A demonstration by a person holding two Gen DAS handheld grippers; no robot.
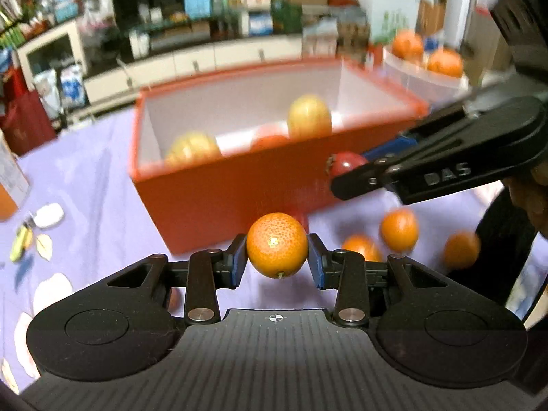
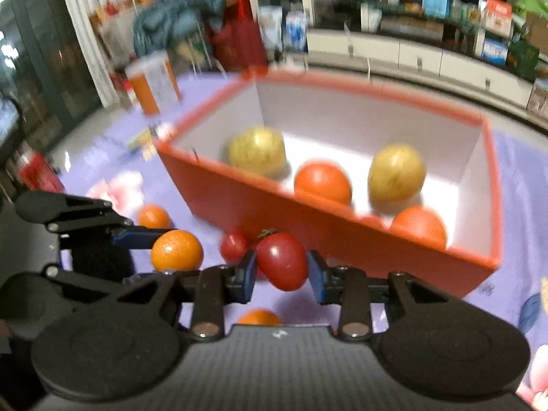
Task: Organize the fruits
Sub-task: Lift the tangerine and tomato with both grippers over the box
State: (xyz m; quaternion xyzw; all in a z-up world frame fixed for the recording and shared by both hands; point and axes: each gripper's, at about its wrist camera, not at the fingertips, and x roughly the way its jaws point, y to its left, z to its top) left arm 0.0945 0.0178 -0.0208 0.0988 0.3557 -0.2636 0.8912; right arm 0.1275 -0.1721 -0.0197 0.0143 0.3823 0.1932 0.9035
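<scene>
My left gripper is shut on a small orange and holds it above the purple cloth, in front of the orange box. My right gripper is shut on a red cherry tomato, near the box's front wall. The box holds two yellow pears and orange-red fruits. The right gripper also shows in the left wrist view, the left gripper in the right wrist view with its orange.
Loose oranges lie on the cloth right of the box. Another cherry tomato lies by the box. A clear tub with oranges stands behind. A juice bottle stands at far left.
</scene>
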